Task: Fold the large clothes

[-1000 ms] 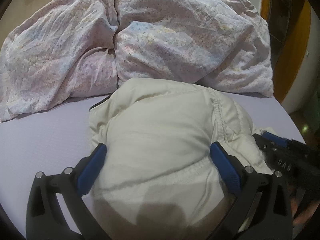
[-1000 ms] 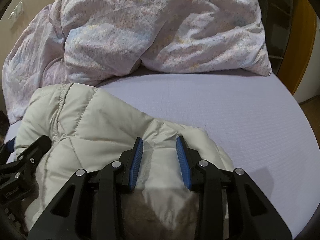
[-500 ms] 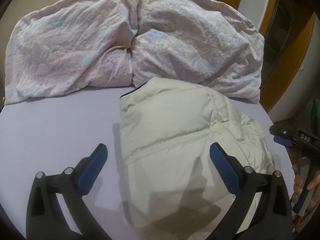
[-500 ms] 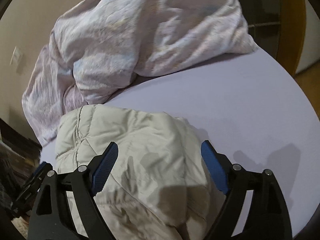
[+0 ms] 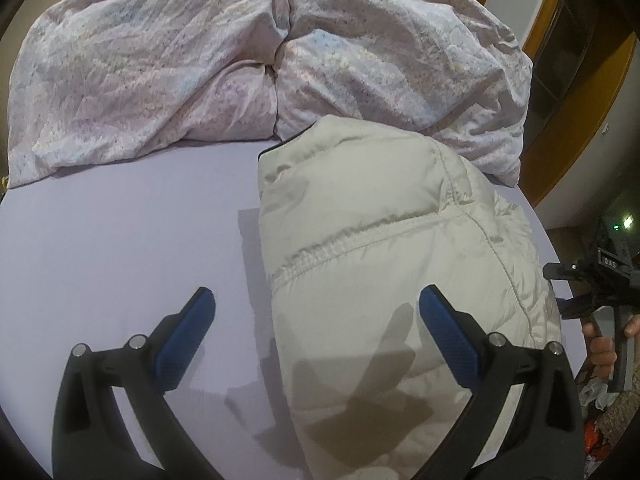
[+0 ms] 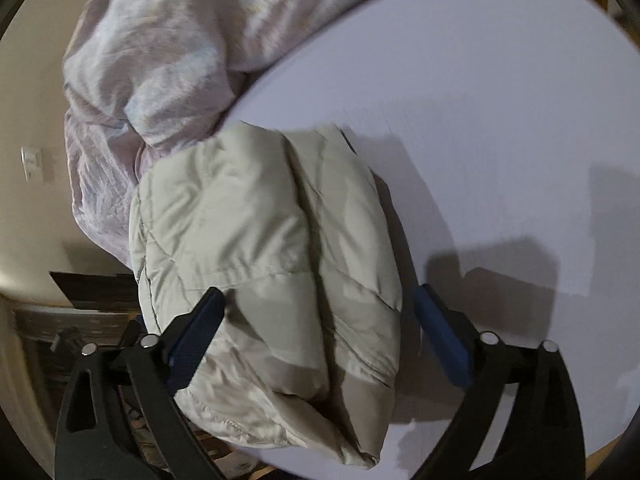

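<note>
From my left wrist camera I see the cream puffer jacket (image 5: 380,248) lying folded into a thick bundle on the lilac bed sheet (image 5: 120,248), its far end touching the rumpled floral duvet (image 5: 160,60) heaped at the back. My left gripper (image 5: 316,320) hangs above it with the jaws spread wide — one blue pad over bare sheet, the other over the jacket, neither pressing on fabric. At the right edge of that view I catch my right gripper (image 5: 600,276) with a hand (image 5: 604,348) wrapped on its handle. Its own camera looks down on the jacket (image 6: 272,248) near the edge of the bed; the right gripper (image 6: 316,320) has just been opening, and its jaws now straddle the bundle — spread to either side, clamping nothing.
</note>
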Available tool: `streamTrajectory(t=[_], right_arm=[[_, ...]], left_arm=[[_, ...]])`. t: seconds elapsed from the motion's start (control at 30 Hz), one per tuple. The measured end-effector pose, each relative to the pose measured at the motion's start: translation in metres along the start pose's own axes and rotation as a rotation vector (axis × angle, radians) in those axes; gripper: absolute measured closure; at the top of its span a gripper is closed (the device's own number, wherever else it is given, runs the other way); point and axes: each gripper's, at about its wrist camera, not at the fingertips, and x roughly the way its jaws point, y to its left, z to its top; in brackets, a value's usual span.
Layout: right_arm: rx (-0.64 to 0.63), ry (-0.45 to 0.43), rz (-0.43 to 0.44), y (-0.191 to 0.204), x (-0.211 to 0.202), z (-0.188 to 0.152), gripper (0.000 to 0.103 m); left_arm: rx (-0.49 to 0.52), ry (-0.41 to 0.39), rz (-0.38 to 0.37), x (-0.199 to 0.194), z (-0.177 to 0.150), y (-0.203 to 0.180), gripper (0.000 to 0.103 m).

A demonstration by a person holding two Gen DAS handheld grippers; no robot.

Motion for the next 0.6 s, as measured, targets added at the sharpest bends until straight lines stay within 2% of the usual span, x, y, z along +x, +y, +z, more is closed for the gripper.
streamTrajectory(t=[0.23, 0.4, 0.6], right_arm=[[0.036, 0.113, 0.111, 0.003, 0.028, -0.002, 0.001], [0.025, 0.154, 0.092, 0.016, 0.049, -0.001, 0.001], [0.025, 0.147, 0.085, 0.018, 0.056, 0.000, 0.001]], left_arm=[[-0.006, 0.028, -0.014, 0.001, -0.003, 0.008, 0.002], [-0.014, 0.030, -0.014, -0.002, -0.003, 0.015, 0.002], [-0.024, 0.035, -0.006, -0.003, -0.003, 0.024, 0.002]])
